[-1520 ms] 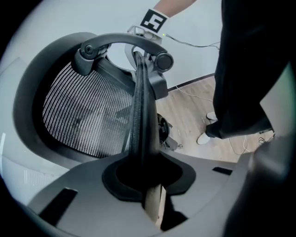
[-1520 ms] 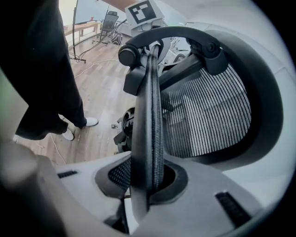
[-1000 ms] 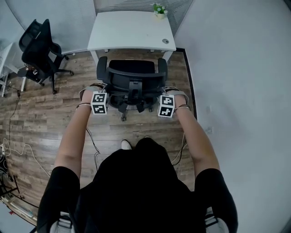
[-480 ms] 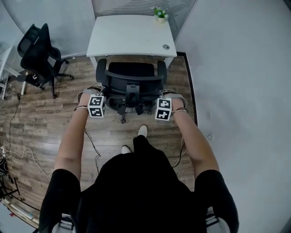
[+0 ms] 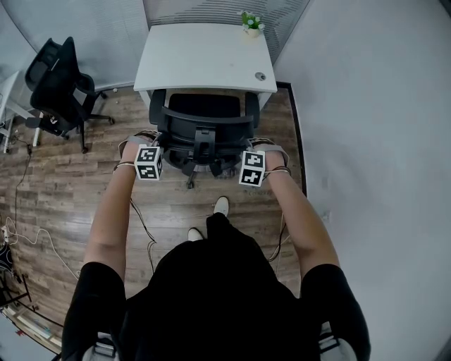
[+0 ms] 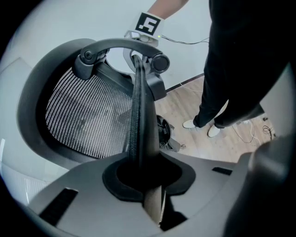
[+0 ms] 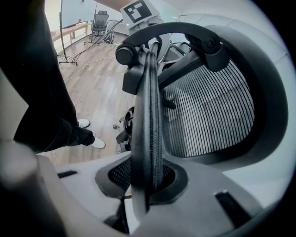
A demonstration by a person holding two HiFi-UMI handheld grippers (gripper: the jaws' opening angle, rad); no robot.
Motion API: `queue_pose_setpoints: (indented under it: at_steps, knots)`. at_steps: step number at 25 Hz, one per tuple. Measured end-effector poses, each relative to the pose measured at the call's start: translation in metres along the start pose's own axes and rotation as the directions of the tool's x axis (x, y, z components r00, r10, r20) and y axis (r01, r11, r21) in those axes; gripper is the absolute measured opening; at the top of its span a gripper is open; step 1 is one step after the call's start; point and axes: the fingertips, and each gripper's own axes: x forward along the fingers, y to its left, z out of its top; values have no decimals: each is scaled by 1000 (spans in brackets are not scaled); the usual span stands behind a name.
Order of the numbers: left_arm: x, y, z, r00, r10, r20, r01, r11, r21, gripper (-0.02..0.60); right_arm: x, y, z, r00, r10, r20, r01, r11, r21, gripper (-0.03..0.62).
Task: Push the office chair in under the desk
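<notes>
A black mesh office chair (image 5: pixel 203 120) stands facing the white desk (image 5: pixel 203 55), its seat partly under the desk's front edge. My left gripper (image 5: pixel 159 150) is shut on the left edge of the chair's backrest (image 6: pixel 141 115). My right gripper (image 5: pixel 243 155) is shut on the backrest's right edge (image 7: pixel 148 120). In both gripper views the thin backrest frame runs straight between the jaws, and the opposite gripper's marker cube shows beyond the headrest bar (image 6: pixel 118 46). The chair's wheeled base (image 5: pixel 201 166) shows below the backrest.
A small potted plant (image 5: pixel 251 21) sits at the desk's back right corner. A grey wall (image 5: pixel 366 127) runs close along the right. A second black office chair (image 5: pixel 56 77) stands at the far left. Cables (image 5: pixel 28 233) lie on the wooden floor. The person's feet (image 5: pixel 211 215) are just behind the chair.
The chair has rolled forward toward the desk with both grippers holding its backrest. The person has stepped forward, one foot now ahead of the other.
</notes>
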Motion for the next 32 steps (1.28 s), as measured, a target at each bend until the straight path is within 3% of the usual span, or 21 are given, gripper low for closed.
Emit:
queue_pose_setpoints:
  at_steps: [8,17,21,26,32]
  knots:
    - [2,-5,-1,1000,-23,-14,22,1000,-20,61,2,0,-2,1000,9,-2,-9,1000,-4,75]
    - [-1,1,2,1000,2,-11,-2,1000,-22,60,1,-4,-1,1000,-6,7,6,1000,-19,75]
    - [-2,-1,1,998,-59,-16,58,997,-59,76,-1,-4,1,1000,13,25,-13,1000,-5,78]
    - [-5,-10,4,993,-119,-13,117,989,-91,151,-22,-3,6,995,55,85,-59,997,45,121]
    - [-30,13,18,998,-6,55,14,989,-149,205,-67,-16,24,981,-30,190,9,994,113,121]
